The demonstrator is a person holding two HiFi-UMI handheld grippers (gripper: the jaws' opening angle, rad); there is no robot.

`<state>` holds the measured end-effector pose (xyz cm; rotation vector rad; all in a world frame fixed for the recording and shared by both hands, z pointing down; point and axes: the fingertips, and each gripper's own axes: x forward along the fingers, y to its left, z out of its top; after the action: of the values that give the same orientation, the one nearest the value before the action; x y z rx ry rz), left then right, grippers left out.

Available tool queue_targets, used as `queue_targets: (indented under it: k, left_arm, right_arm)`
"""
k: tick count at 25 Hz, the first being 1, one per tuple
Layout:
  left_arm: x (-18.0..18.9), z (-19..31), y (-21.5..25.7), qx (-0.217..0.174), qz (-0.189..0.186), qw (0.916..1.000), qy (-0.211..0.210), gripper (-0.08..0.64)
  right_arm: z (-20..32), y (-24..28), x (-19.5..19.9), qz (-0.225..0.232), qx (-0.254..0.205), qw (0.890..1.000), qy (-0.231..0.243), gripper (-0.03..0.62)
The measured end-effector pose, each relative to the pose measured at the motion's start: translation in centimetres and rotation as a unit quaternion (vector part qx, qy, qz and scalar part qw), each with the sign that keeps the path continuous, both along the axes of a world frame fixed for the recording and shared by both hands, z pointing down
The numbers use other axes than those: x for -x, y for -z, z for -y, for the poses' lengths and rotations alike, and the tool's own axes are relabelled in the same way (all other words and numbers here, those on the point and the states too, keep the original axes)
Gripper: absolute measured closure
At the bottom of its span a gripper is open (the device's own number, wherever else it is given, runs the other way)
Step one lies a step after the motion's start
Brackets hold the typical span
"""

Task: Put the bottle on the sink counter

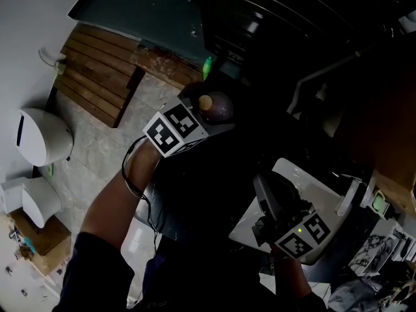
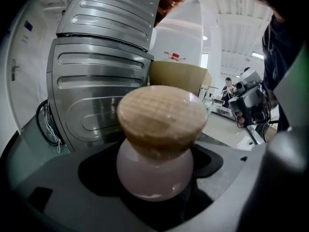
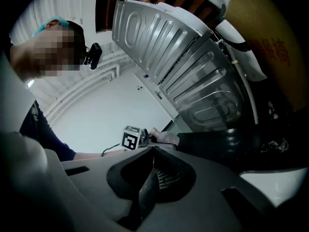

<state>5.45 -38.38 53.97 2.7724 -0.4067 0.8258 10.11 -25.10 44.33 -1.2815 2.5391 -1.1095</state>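
White toilet (image 1: 40, 136), wooden slatted mat (image 1: 96, 75), pale stone floor (image 1: 114, 149), white wall (image 1: 32, 18)

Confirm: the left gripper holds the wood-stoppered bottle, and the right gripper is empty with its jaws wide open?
Not quite. The right gripper is empty, but its jaws are shut together, as the right gripper view shows. The left gripper does hold the wood-stoppered bottle.

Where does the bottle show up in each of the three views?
Head view: upper centre, bottle beside the marker cube.
Left gripper view: centre, held between the jaws.
Right gripper view: small, centre, right of that cube.
Shared landmark: ribbed metal panel, both gripper views.
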Motion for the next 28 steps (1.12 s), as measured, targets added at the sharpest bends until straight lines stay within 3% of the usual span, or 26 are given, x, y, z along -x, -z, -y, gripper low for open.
queue_targets:
  k: [14, 28]
  left_arm:
    - [0.1, -0.1, -2.1, -0.002, 0.08, 0.9965, -0.025, 0.161]
    - [-0.2, -0.2, -3.3, -0.004, 0.118, 0.9927, -0.026, 0.161]
  right_arm:
    - [0.0, -0.4, 0.3, 0.001, 0.007, 1.0, 0.005, 0.566]
    - [-0.5, -0.6, -0.1, 0.0, 0.01, 1.0, 0.007, 0.566]
